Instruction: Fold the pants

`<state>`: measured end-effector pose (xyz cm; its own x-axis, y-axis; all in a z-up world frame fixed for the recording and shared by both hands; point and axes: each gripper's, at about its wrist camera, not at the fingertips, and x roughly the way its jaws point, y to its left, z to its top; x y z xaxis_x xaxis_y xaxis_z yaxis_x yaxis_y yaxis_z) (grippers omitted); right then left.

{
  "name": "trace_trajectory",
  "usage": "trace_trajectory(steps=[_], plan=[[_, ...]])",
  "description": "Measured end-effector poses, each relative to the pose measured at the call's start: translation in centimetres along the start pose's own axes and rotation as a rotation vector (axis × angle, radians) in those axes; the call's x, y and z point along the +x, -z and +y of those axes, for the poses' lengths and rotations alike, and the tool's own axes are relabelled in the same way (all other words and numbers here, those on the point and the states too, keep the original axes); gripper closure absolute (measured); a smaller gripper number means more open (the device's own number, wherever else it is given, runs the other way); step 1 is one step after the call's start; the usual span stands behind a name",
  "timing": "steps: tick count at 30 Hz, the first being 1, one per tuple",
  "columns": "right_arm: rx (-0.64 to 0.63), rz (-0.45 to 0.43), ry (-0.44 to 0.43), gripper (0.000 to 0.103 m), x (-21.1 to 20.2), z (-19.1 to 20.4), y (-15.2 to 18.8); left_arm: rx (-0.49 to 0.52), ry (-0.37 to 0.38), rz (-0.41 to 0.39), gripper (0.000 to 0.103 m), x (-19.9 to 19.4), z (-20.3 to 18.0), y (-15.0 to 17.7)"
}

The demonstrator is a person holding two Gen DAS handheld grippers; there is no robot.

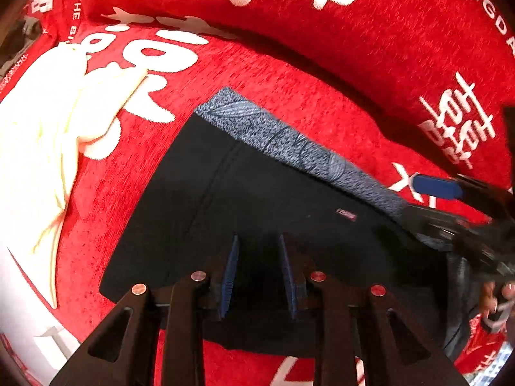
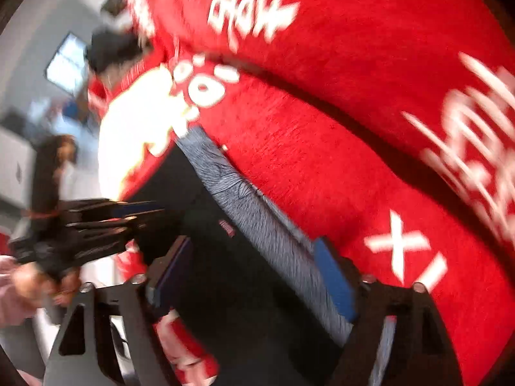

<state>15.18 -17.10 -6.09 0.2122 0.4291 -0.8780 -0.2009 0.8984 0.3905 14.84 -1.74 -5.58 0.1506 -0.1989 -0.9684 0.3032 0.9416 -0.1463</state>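
Observation:
Black pants point(image 1: 257, 189) with a grey-blue mottled waistband point(image 1: 289, 141) lie folded flat on the red printed cover point(image 1: 289, 74). My left gripper point(image 1: 259, 241) hovers over their near edge, its blue pads a small gap apart and nothing between them. My right gripper point(image 2: 254, 254) is wide open astride the waistband end point(image 2: 257, 218) of the pants point(image 2: 209, 257), one pad on each side, not clamped. It also shows in the left wrist view point(image 1: 450, 199) at the right. The right wrist view is blurred by motion.
A cream-white garment point(image 1: 48, 135) lies crumpled on the cover to the left of the pants. A red back cushion point(image 1: 322, 32) rises behind. The left gripper body point(image 2: 96, 225) and a hand show at the left of the right wrist view.

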Motion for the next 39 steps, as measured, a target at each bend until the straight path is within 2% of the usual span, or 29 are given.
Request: trace_trajectory(steps=[1, 2, 3, 4, 5, 7, 8, 10, 11, 13, 15, 16, 18, 21, 24, 27, 29, 31, 33, 35, 39], plan=[[0.001, 0.036, -0.004, 0.035, 1.2, -0.2, -0.3, 0.01, -0.006, -0.011, 0.075, 0.2, -0.1, 0.3], [0.011, 0.099, -0.012, 0.052, 3.0, -0.7, -0.5, 0.023, -0.013, -0.018, 0.075, 0.3, -0.2, 0.6], [0.027, 0.148, 0.0, 0.088, 4.1, -1.5, -0.5, 0.032, -0.013, -0.019, 0.075, 0.3, -0.1, 0.9], [0.05, 0.161, -0.006, 0.09, 4.5, -2.2, -0.2, 0.036, -0.018, -0.018, 0.075, 0.3, -0.1, 1.1], [0.086, 0.152, -0.037, 0.091, 4.1, -2.7, -0.5, 0.037, -0.017, -0.017, 0.075, 0.3, 0.1, 1.2], [0.088, 0.117, -0.045, 0.096, 3.3, -2.3, -1.5, 0.032, -0.019, -0.016, 0.075, 0.4, 0.6, 1.4], [0.09, 0.114, -0.037, 0.098, 3.3, -2.5, -1.9, 0.027, -0.017, -0.012, 0.071, 0.7, 0.9, 1.4], [0.11, 0.176, 0.005, 0.098, 5.1, -3.1, -2.3, 0.029, -0.01, -0.014, 0.07, 1.1, 1.2, 1.5], [0.125, 0.22, 0.037, 0.097, 6.7, -3.7, -2.1, 0.044, -0.018, -0.017, 0.069, 1.2, 1.0, 1.5], [0.153, 0.202, 0.085, 0.076, 7.2, -4.2, -1.9, 0.098, -0.06, -0.015, 0.068, 1.2, 0.2, 1.6], [0.228, 0.145, 0.123, 0.041, 6.0, -5.2, -1.3, 0.148, -0.094, -0.005, 0.065, 1.2, -0.5, 1.7], [0.267, 0.123, 0.127, 0.037, 5.2, -5.9, -0.7, 0.158, -0.106, -0.003, 0.065, 1.0, -0.8, 1.8], [0.339, 0.086, 0.11, 0.037, 2.7, -7.2, 0.9, 0.154, -0.088, -0.008, 0.065, 0.1, -1.3, 1.6], [0.377, -0.005, 0.083, 0.037, -1.9, -7.9, 3.9, 0.141, -0.07, -0.012, 0.065, -0.4, -2.3, 1.3], [0.436, -0.073, 0.029, 0.037, -5.9, -7.5, 7.8, 0.169, -0.108, 0.004, 0.065, 0.5, -4.0, 1.6], [0.49, -0.065, -0.018, 0.037, -7.5, -7.7, 11.5, 0.204, -0.153, 0.009, 0.064, 1.8, -5.6, 2.7], [0.523, -0.021, 0.017, 0.037, -6.8, -7.9, 13.7, 0.225, -0.182, -0.016, 0.048, 2.2, -6.4, 3.3], [0.581, 0.022, 0.081, 0.037, -6.4, -8.7, 16.3, 0.242, -0.214, -0.017, 0.045, 2.5, -7.1, 3.5], [0.67, -0.011, 0.042, 0.038, -7.0, -9.7, 18.7, 0.248, -0.233, -0.007, 0.045, 2.4, -7.6, 3.6], [0.721, -0.063, 0.007, 0.037, -8.3, -10.1, 20.7, 0.242, -0.214, 0.015, 0.045, 2.0, -8.0, 3.7], [0.764, -0.125, -0.003, 0.024, -10.3, -9.8, 23.8, 0.277, -0.186, 0.029, 0.045, 0.3, -10.4, 5.0]])
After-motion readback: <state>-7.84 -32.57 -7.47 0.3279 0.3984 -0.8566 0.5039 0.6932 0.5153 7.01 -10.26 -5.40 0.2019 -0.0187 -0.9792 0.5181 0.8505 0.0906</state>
